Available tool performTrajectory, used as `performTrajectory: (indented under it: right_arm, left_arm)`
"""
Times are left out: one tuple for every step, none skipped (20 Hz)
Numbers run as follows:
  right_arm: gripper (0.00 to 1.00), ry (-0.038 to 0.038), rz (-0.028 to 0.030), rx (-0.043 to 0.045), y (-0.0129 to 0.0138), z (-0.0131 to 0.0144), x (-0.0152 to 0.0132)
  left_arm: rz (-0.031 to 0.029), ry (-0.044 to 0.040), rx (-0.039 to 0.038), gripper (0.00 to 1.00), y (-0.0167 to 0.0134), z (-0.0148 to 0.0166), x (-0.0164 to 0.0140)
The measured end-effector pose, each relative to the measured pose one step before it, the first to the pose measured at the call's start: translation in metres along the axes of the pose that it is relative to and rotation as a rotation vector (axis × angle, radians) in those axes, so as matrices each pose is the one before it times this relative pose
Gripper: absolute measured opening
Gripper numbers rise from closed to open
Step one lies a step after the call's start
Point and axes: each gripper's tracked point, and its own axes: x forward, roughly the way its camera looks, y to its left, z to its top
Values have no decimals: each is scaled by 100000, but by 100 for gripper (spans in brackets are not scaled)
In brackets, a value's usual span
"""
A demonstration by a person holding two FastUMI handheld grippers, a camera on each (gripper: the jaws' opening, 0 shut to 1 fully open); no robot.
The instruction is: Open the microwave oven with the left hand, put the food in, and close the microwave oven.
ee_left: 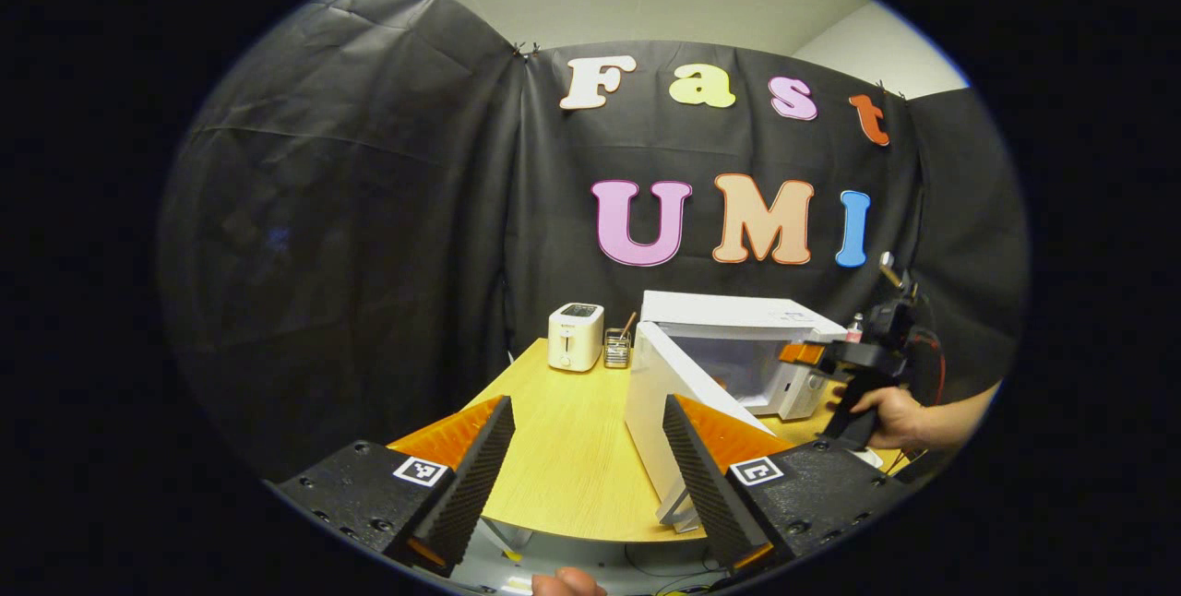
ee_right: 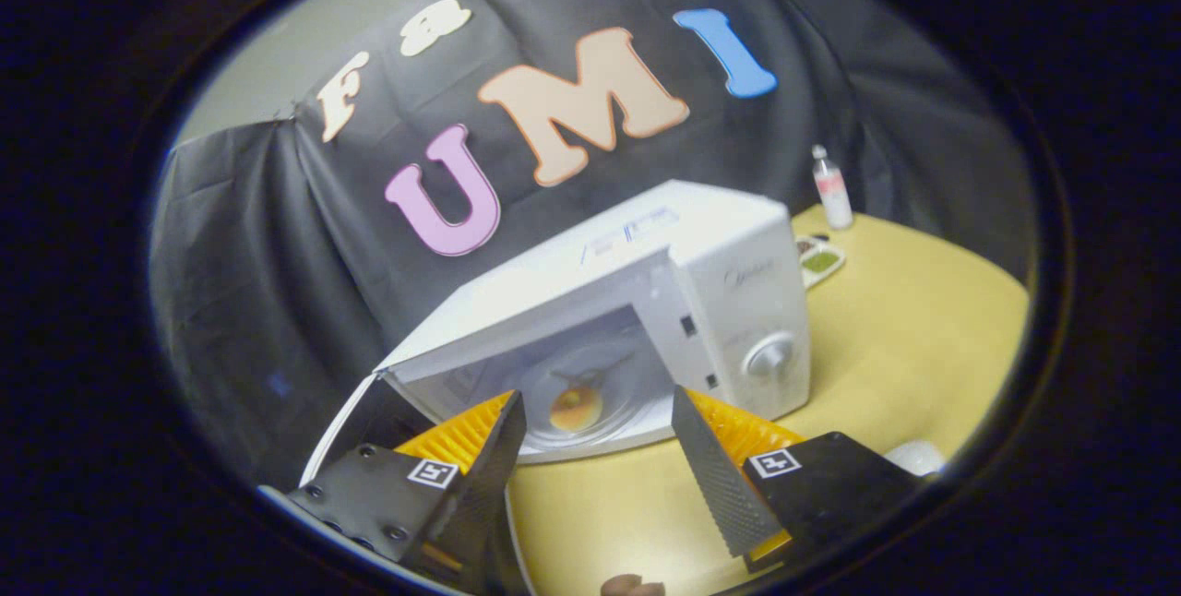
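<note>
Two grippers, both with jaws wide and nothing between them. Left gripper (ee_left: 588,476) hangs over the table's (ee_left: 563,448) near edge. Toaster (ee_left: 575,336) and a small utensil holder (ee_left: 616,349) stand at the far edge, microwave oven (ee_left: 738,338) just right of them, its door (ee_left: 664,411) swung open. Right gripper (ee_right: 598,462) faces the open cavity; food (ee_right: 576,406) sits inside on the turntable. Bottle (ee_right: 832,187) stands behind the oven, by the far edge.

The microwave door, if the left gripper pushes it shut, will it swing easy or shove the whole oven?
The microwave door stands wide open on one hinged side, so it probably swings freely. It looks stiff and flat. The microwave seems boxy and heavy, unlikely to slide. The left gripper is open beside the door.
</note>
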Motion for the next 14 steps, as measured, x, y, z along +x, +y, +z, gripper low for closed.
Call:
performTrajectory:
  right_arm:
    - [87, -2704, -27, -5378, -547, 1439, -823]
    - [87, -2445, -240, -3950, -587, 1663, -1016]
    - [87, -1779, -783, -2451, -488, 1459, -1067]
    - [87, -1819, 267, -1907, -533, 1288, -1061]
    - [88, -1971, -738, -2554, -509, 1294, -1072]
    - [88, -1994, -885, -2605, -656, 1308, -946]
    - [88, -2107, -740, -2566, -542, 997, -856]
    - [88, -1998, -1928, -3239, -809, 1055, -833]
    - [87, -2408, -1941, -2869, -876, 1145, -891]
    - [98, -2329, -773, -2220, -376, 1009, -815]
    - [98, -1816, -850, -2215, -246, 847, -675]
    - [98, -1222, -387, -2336, -381, 747, -556]
    - [98, -979, -144, -1787, -253, 597, -502]
    - [88, -600, -752, -961, -407, 335, -209]
  left_arm:
    - [-172, 735, 175, 94, 144, -313, 60]
    - [-251, 308, 101, 95, -28, -291, 159]
    - [-247, 379, 40, 95, 20, -275, 127]
    - [-185, 831, 150, 95, -11, -529, 232]
    - [-177, 1453, 298, 97, -50, -558, 230]
    - [-189, 1160, 284, 94, -39, -559, 288]
    - [-159, 554, 341, 96, -56, -300, 220]
    - [-209, 819, 562, 96, -63, -422, 286]
    - [-167, 806, 570, 95, -38, -468, 342]
    - [-204, 1583, 1015, 95, 48, -837, 345]
    - [-33, 1569, 1227, 96, 190, -625, 306]
    - [-117, 1125, 1113, 94, 114, -581, 396]
    - [-438, 838, 530, 94, -66, -301, 471]
    - [-572, 1014, 299, 94, -120, -412, 545]
